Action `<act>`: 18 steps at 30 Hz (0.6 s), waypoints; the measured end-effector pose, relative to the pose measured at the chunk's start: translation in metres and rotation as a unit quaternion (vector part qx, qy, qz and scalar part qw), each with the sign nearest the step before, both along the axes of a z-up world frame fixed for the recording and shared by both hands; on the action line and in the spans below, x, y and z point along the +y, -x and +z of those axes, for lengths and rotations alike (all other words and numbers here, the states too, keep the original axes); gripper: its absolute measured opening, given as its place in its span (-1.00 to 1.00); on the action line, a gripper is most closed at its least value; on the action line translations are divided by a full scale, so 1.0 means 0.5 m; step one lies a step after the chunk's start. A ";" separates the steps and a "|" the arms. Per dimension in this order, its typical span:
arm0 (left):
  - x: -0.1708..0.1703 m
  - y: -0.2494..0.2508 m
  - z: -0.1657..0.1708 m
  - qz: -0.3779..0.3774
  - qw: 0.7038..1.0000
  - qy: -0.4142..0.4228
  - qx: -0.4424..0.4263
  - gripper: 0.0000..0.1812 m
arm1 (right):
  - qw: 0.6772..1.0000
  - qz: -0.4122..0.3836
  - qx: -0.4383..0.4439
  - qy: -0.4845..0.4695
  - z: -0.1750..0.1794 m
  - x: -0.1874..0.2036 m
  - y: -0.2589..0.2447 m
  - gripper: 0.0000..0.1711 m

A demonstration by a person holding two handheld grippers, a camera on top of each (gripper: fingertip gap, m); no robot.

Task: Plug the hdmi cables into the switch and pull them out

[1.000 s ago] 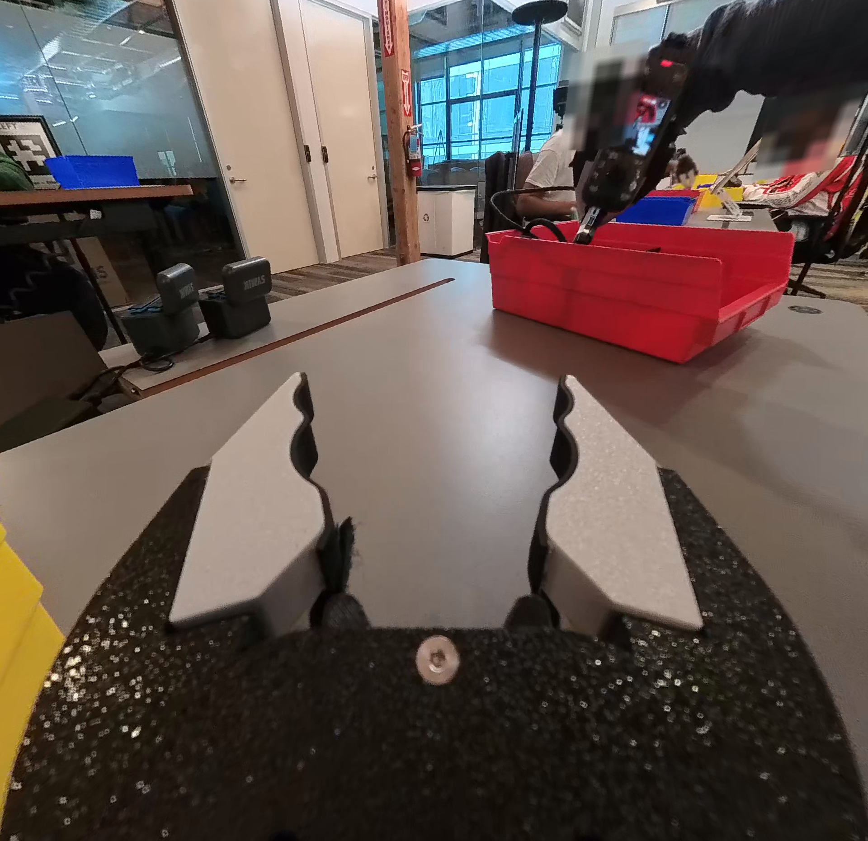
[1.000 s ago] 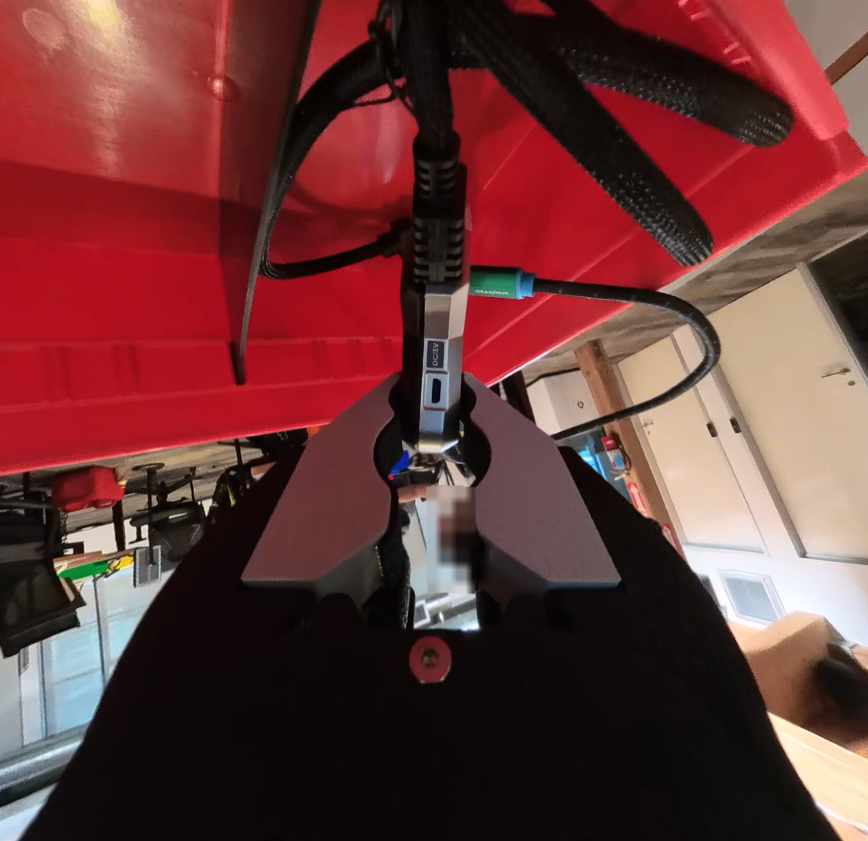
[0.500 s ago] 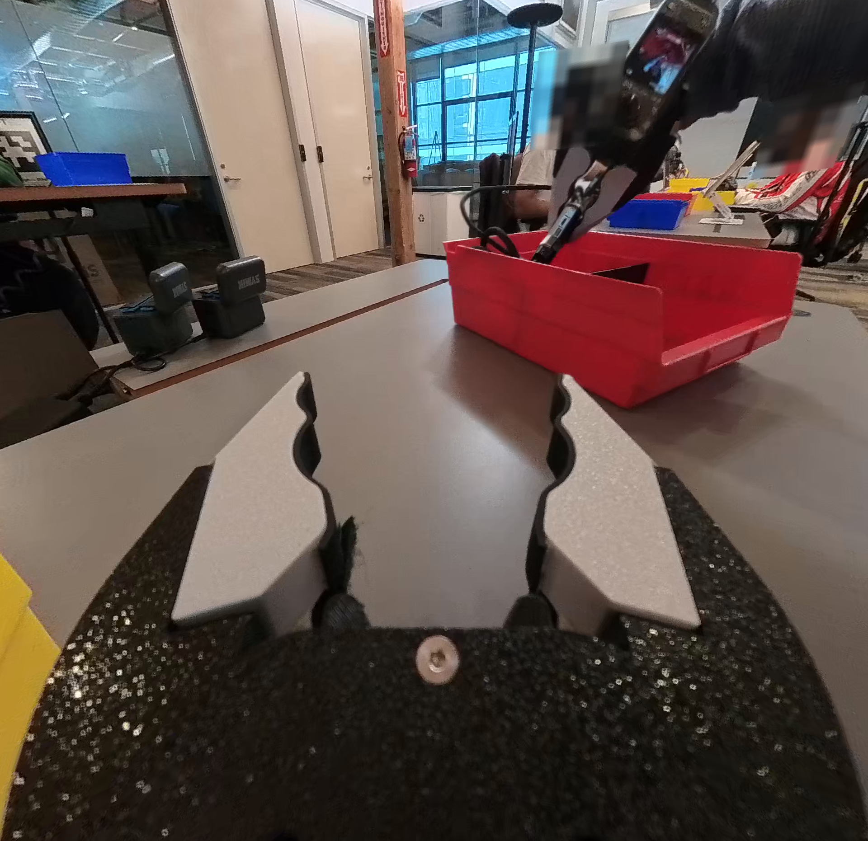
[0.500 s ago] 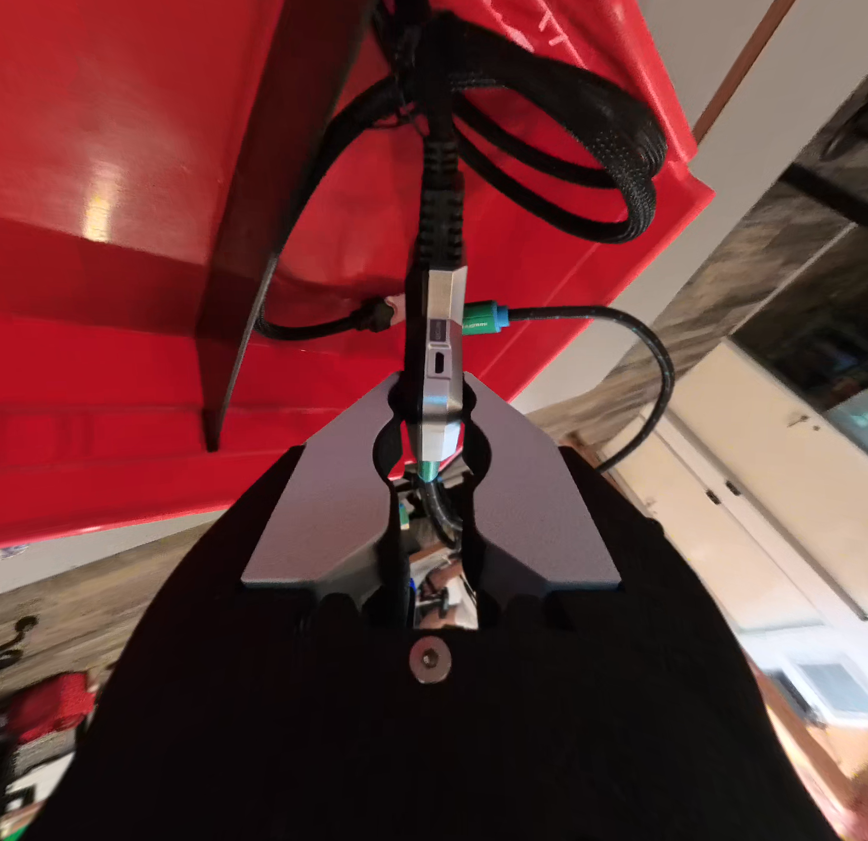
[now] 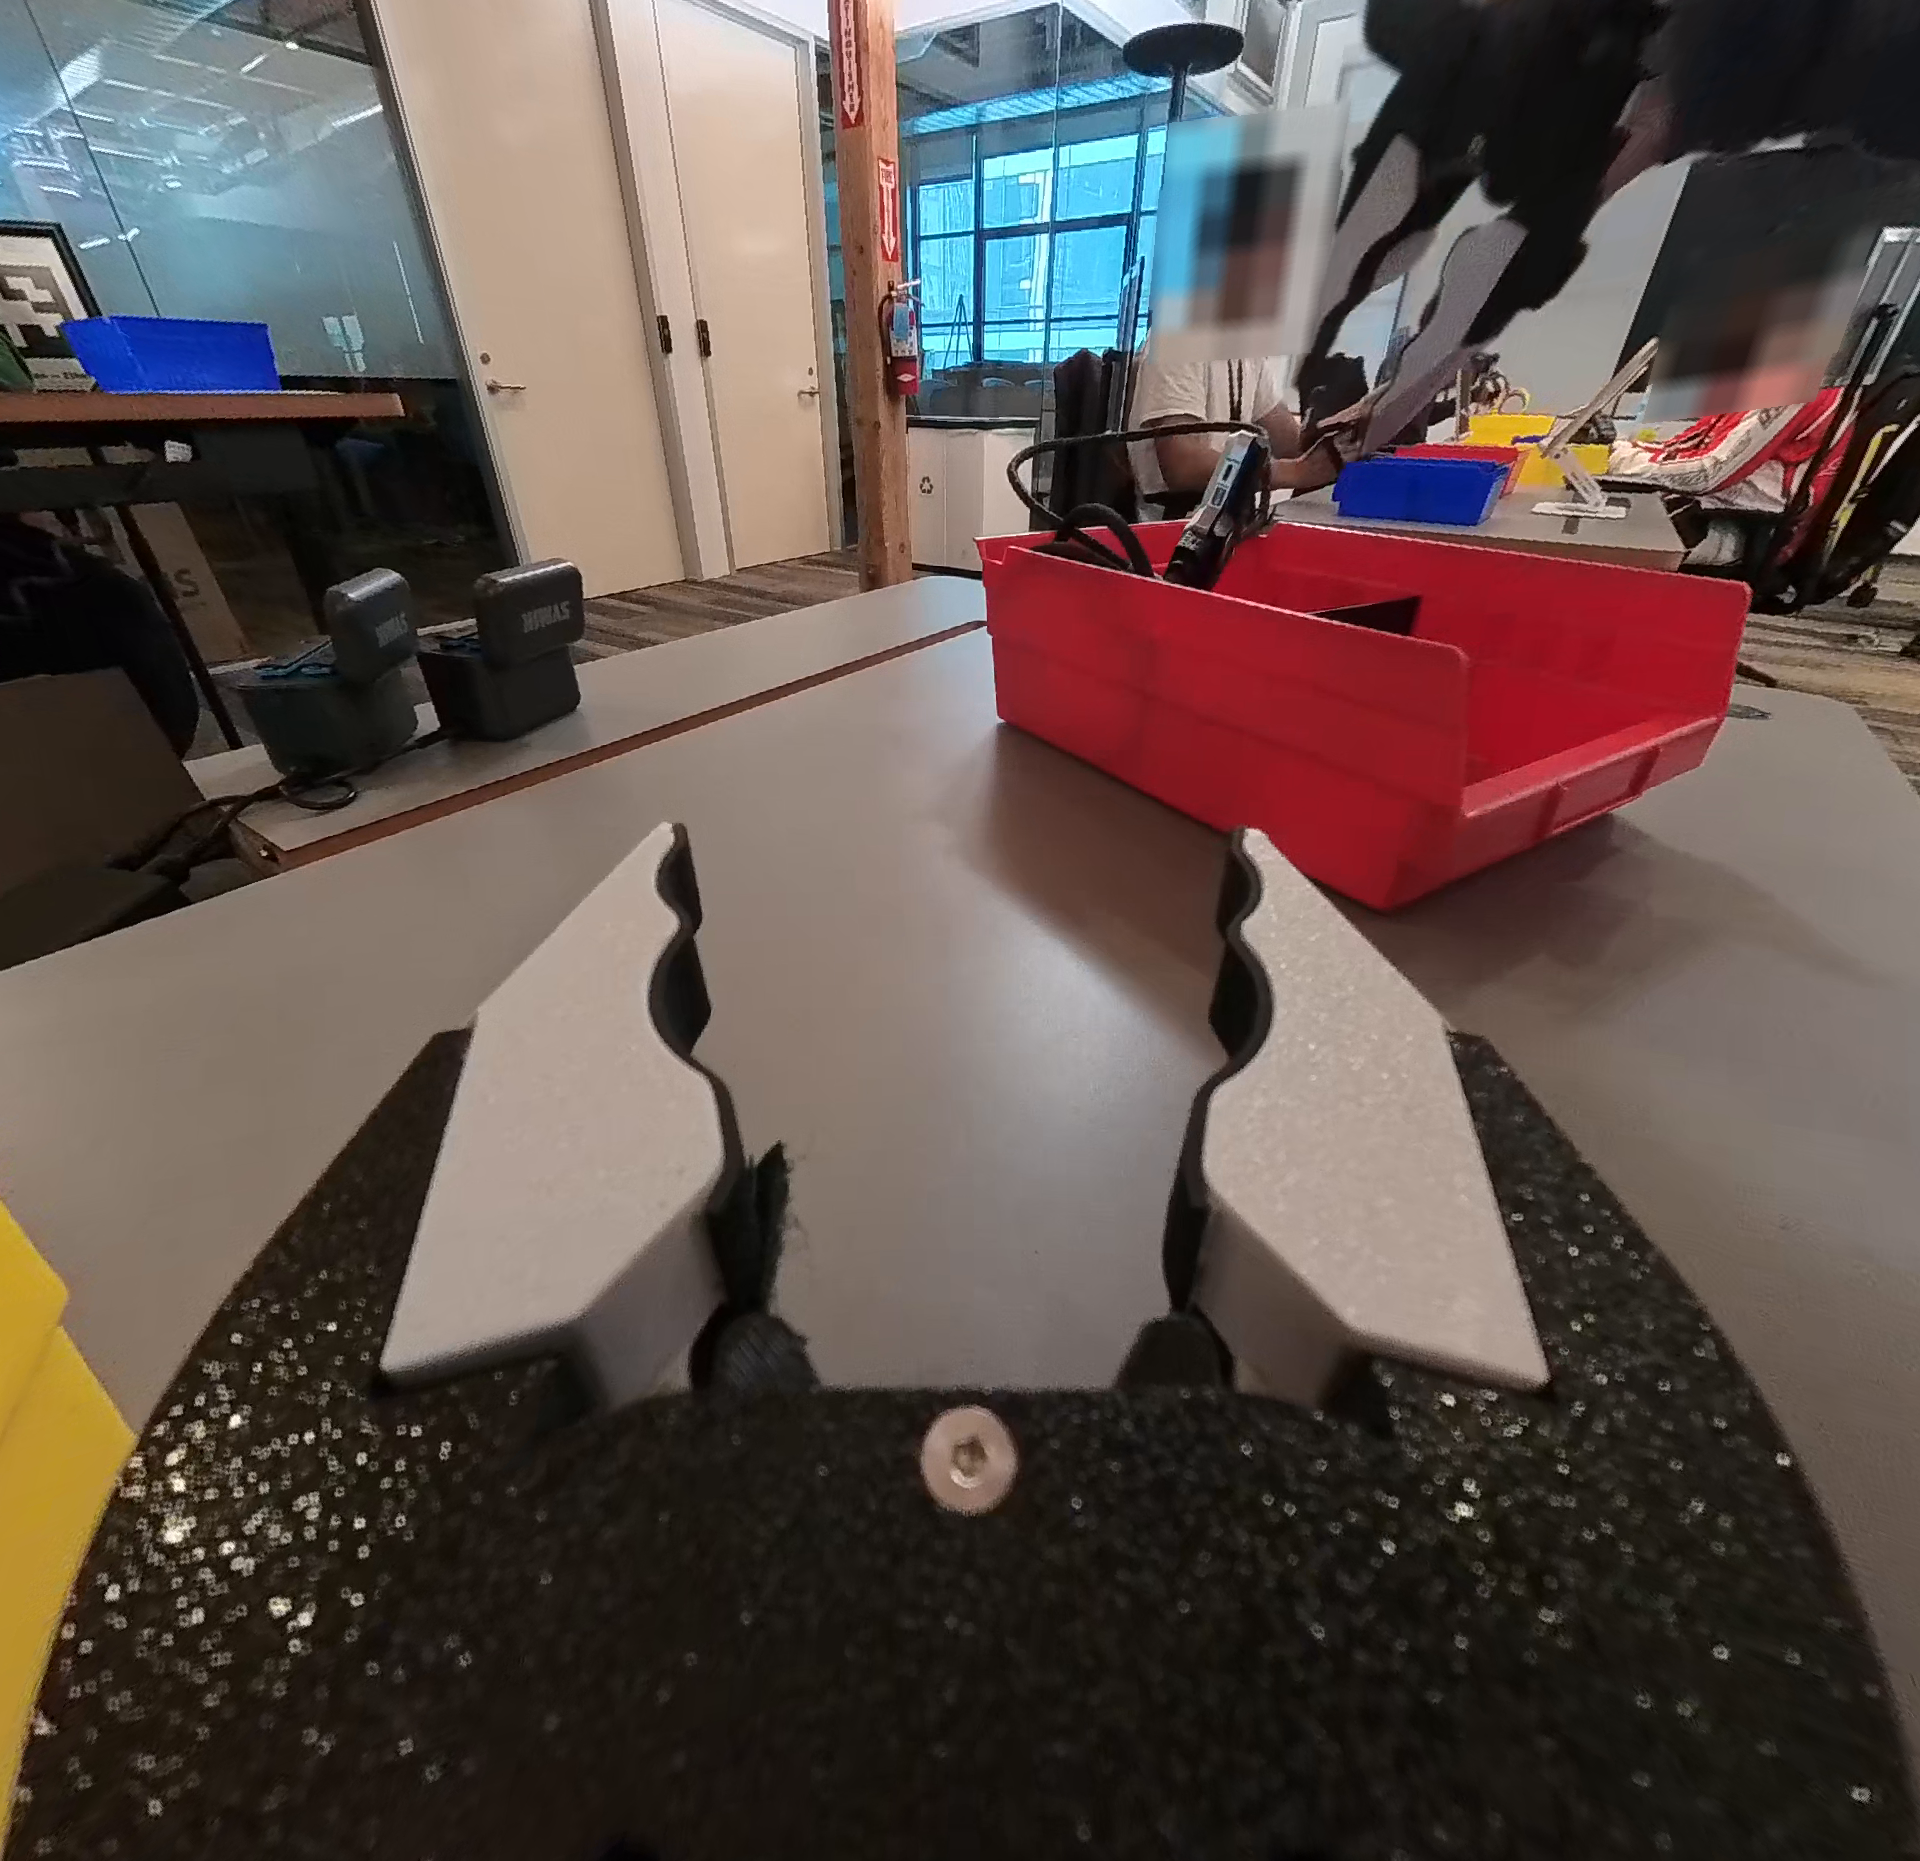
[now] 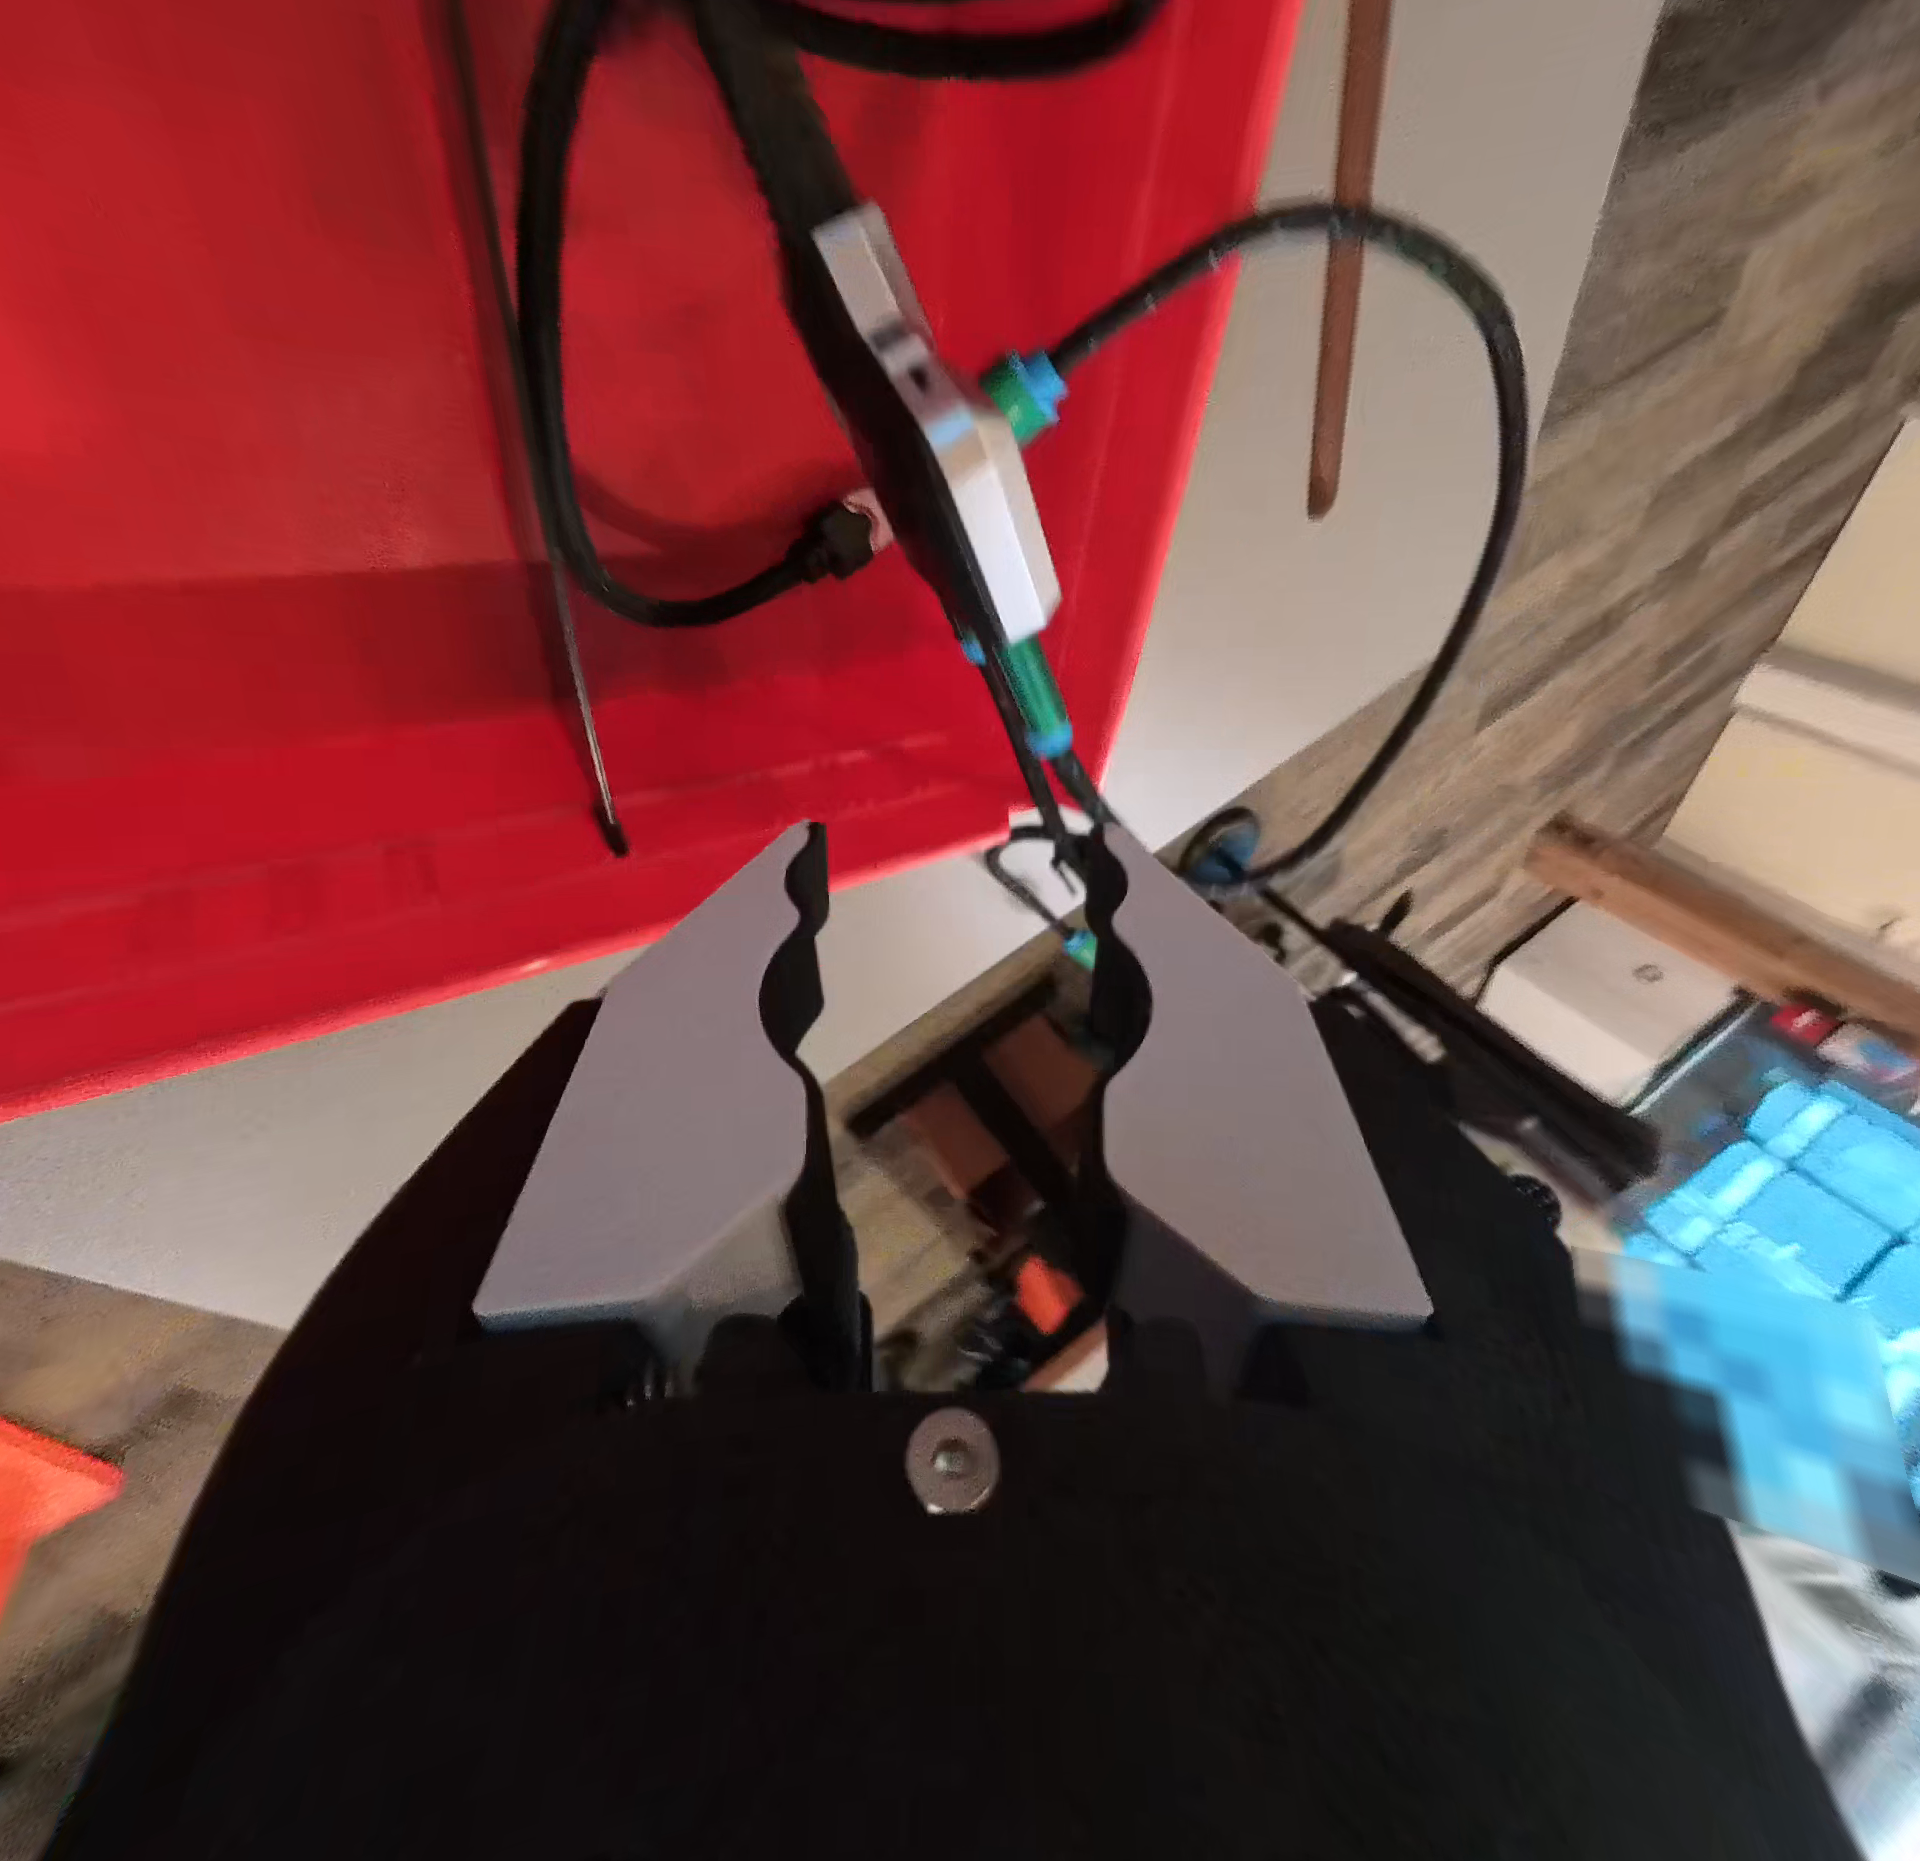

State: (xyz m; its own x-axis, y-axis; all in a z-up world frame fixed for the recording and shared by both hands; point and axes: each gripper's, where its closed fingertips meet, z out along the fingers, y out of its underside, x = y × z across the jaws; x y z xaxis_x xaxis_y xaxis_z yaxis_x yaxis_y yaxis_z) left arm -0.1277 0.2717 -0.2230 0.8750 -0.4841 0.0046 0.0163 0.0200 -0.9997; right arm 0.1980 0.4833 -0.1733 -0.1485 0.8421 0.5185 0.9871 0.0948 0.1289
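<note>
Silver-grey metal forms the switch [image 6: 940, 414], a slim block that leans half upright over the red bin [image 6: 312, 461], with braided hdmi cables [image 6: 790, 138] running from its upper end into the bin. A green-collared plug [image 6: 1023, 393] enters its side at 3 o'clock, a second green plug [image 6: 1044, 684] hangs from its lower end at 5 o'clock, and a thin black lead [image 6: 821, 554] meets it at 9 o'clock. Which plugs are fully seated cannot be told.

The right claw [image 6: 961, 855] stands released at 6 o'clock of the switch, jaws apart and holding nothing; a thin cable crosses just beside its right finger tip. From the left wrist view the switch [image 5: 1226, 502] pokes above the bin's far compartment, at 1 o'clock. The left claw [image 5: 956, 876] is also released and empty, low over the grey surface [image 5: 935, 772].

Step in hand, as judged: regrasping the switch or a plug. It is best done by gripping the plug's rigid collar, not the cord, and by pulling along the socket's axis while the other claw steadies the body.

The bin's divider [image 5: 1351, 616] and walls crowd the switch; loose loops could snag a finger. Open room lies on the bare surface between the left claw and the bin, at 12 o'clock. Two dark chargers [image 5: 457, 658] sit well apart at 10 o'clock.
</note>
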 end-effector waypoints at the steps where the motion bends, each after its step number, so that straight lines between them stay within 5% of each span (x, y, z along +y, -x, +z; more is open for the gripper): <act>1: 0.000 0.000 0.000 0.000 1.000 0.000 0.000 0.08 | 1.000 -0.023 0.020 0.000 0.008 0.002 -0.017 -0.43; 8: 0.001 -0.002 -0.001 -0.001 1.000 0.000 0.003 0.08 | 0.973 -0.156 0.157 -0.071 0.035 0.044 -0.143 -0.50; 11: 0.001 -0.004 -0.001 0.000 1.000 -0.002 0.009 0.08 | 0.932 -0.126 0.315 -0.125 0.082 0.005 -0.069 -0.51; 15: 0.001 -0.003 0.002 0.009 1.000 -0.011 0.018 0.11 | 0.808 -0.008 0.573 -0.139 0.177 -0.176 0.133 -0.50; 18: -0.003 0.002 0.010 0.018 0.999 -0.023 0.023 0.10 | 0.667 0.042 0.737 -0.099 0.210 -0.319 0.273 -0.41</act>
